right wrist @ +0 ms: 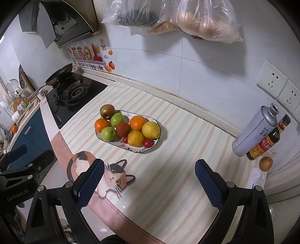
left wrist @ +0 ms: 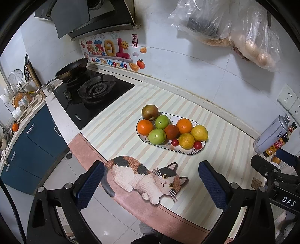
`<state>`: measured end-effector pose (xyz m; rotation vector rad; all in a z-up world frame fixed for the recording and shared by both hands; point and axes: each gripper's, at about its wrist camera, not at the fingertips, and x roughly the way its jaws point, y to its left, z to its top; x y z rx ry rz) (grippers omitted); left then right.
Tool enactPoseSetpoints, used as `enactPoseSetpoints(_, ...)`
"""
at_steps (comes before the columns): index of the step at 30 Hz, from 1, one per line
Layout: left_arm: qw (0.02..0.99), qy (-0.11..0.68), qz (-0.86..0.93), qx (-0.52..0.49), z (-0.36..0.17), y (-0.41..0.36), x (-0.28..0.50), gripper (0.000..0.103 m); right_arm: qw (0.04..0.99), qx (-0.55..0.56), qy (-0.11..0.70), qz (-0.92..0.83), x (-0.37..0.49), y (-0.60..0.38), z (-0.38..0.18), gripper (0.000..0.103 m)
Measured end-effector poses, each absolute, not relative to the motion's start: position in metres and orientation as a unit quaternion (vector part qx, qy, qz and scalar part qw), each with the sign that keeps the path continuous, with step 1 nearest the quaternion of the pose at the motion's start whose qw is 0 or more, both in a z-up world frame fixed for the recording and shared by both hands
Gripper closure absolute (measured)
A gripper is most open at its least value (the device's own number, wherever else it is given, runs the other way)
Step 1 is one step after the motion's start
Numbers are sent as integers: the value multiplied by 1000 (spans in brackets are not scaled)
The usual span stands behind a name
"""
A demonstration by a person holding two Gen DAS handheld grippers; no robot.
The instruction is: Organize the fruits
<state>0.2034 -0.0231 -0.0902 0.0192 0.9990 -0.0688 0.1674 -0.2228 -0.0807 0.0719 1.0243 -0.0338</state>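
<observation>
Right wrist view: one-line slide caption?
Open right gripper hovers before a plate heaped with fruit on the striped mat.

We see a striped mat (right wrist: pixel 168 150) with a calico cat print (left wrist: pixel 146 178) covering the counter. Beside it sits a black gas stove (left wrist: pixel 93 93) carrying a frying pan (left wrist: pixel 72 70). Near the wall sockets (right wrist: pixel 277 84) stand a grey can (right wrist: pixel 255 129) and a dark sauce bottle (right wrist: pixel 266 144), touching

plastic bags (right wrist: pixel 168 16): cut off by the top edge of the right wrist view; contents blurred
plate (left wrist: pixel 189 153): mostly hidden under fruit
cat print (right wrist: pixel 112 176): body partly behind a finger
bottle (left wrist: pixel 277 144): label too small to read
</observation>
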Motion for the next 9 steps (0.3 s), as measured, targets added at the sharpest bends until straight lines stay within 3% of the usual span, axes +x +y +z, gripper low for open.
enactPoseSetpoints(9,882,470,-33,10,-84,-26,202,0,871,36,489,-17,167,-223,-79,4)
